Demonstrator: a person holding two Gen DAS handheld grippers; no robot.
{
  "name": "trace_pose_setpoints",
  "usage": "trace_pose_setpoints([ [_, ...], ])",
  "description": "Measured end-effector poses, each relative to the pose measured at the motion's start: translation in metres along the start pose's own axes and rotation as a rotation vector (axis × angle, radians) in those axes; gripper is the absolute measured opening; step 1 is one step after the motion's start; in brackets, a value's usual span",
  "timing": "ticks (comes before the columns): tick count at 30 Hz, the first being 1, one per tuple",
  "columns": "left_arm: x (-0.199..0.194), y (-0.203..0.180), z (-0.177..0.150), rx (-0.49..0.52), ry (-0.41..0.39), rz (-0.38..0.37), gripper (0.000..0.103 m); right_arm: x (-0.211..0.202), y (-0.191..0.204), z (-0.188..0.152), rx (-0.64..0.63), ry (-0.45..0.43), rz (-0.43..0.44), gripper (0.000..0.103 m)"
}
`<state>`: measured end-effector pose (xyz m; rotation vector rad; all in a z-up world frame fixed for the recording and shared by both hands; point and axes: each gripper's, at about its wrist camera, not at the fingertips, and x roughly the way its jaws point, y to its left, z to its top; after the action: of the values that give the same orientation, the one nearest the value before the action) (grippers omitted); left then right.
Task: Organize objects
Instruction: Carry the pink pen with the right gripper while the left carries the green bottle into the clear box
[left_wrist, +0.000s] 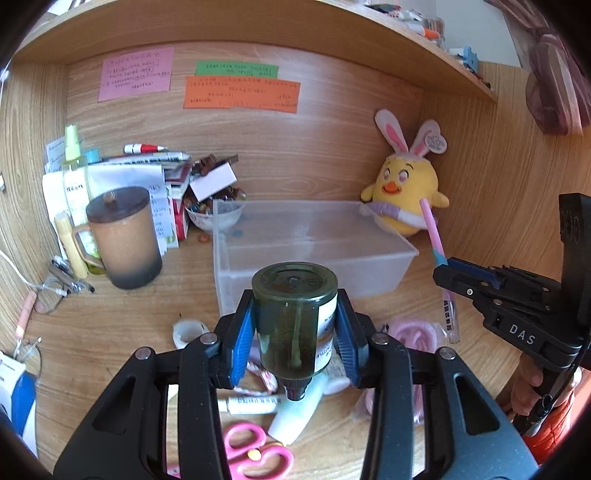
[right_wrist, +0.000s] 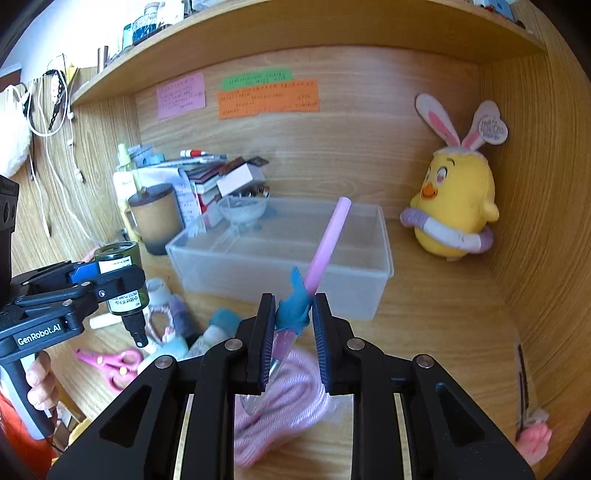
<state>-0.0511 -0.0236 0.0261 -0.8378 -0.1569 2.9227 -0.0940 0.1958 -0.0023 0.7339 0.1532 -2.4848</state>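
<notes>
Ahead of both claws sits the clear rectangular plastic bin (left_wrist: 314, 251). The left gripper (left_wrist: 295, 332) pinches a dark green glass pump bottle (left_wrist: 295, 321), nozzle down; the right gripper (right_wrist: 293, 332) clamps a pink pen (right_wrist: 321, 254), seemingly by its blue ornament. Carry each over the rim before releasing.

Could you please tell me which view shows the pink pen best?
The right wrist view: the pen runs up the middle, from the right tool. The left wrist view shows the pen only at its right side, small and partly hidden by that tool.
</notes>
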Motion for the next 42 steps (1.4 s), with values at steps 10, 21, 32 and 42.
trace_pose_setpoints([
  [10,0.021,0.016,0.051,-0.018,-0.031,0.047,0.041,0.025,-0.007,0.052,-0.043,-0.048,-0.024,0.019],
  [21,0.064,0.032,0.082,-0.018,-0.004,0.101,0.041,0.071,-0.022,0.088,-0.118,-0.04,-0.107,0.019],
  [32,0.122,0.028,0.078,0.044,0.141,0.126,0.041,0.128,-0.031,0.081,-0.15,0.098,-0.067,0.019],
  [42,0.152,0.022,0.066,0.086,0.243,0.121,0.041,0.157,-0.02,0.067,-0.208,0.233,-0.011,0.019],
])
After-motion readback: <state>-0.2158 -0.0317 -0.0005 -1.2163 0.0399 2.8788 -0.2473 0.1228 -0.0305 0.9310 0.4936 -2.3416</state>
